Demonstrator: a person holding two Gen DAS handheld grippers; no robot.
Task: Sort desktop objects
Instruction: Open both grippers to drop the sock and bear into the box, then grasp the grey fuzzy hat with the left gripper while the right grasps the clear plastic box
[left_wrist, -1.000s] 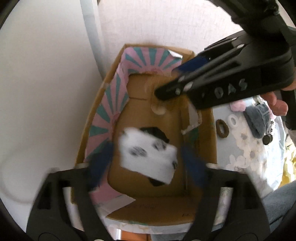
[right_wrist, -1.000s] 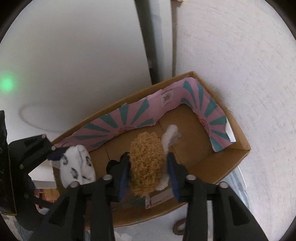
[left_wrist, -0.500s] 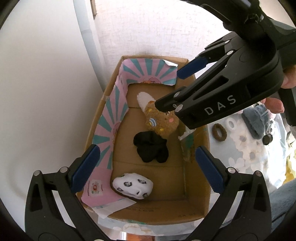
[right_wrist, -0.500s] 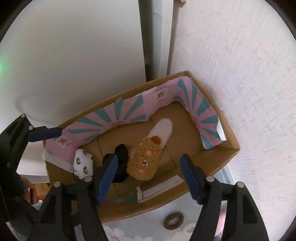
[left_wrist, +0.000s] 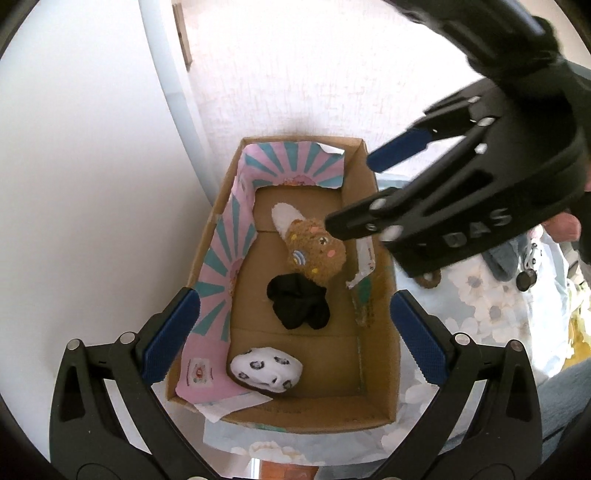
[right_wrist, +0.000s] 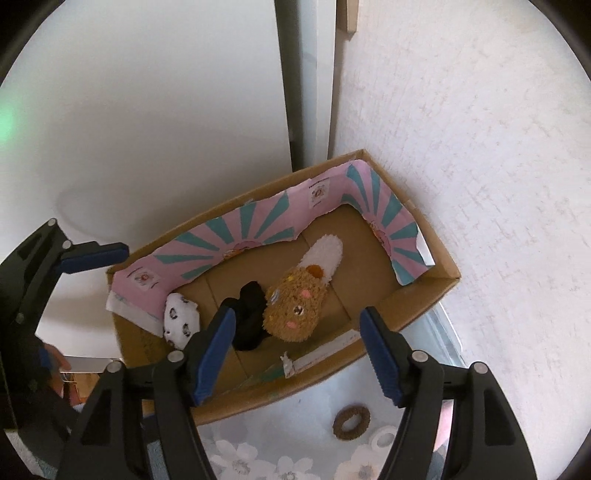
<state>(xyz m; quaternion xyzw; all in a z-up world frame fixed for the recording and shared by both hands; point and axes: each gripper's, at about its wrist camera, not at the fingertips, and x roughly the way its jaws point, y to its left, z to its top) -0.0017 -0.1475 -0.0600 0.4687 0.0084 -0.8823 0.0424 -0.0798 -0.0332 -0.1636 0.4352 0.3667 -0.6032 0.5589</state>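
A cardboard box (left_wrist: 380, 369) with a pink and teal liner stands against the wall. In it lie a brown fuzzy sock (left_wrist: 317, 251) with a white cuff, a black sock (left_wrist: 299, 302) and a white sock with black prints (left_wrist: 266, 369). My left gripper (left_wrist: 293, 314) hangs open above the box, nothing between its fingers. My right gripper (right_wrist: 297, 317) is open too, above the brown sock (right_wrist: 295, 306) and clear of it. From the left wrist it shows as the right gripper (left_wrist: 354, 192) over the box's far right corner.
The box (right_wrist: 417, 306) sits on a floral cloth (right_wrist: 295, 454). A brown hair ring (right_wrist: 351, 422) and a white ring (right_wrist: 384, 437) lie on the cloth by the box. A grey cloth item (left_wrist: 502, 258) lies further right. A person's hand (left_wrist: 561, 225) holds the right gripper.
The right gripper let go of the brown sock and the white sock dropped from the left gripper; both now lie in the box. Both grippers stand open and have risen.
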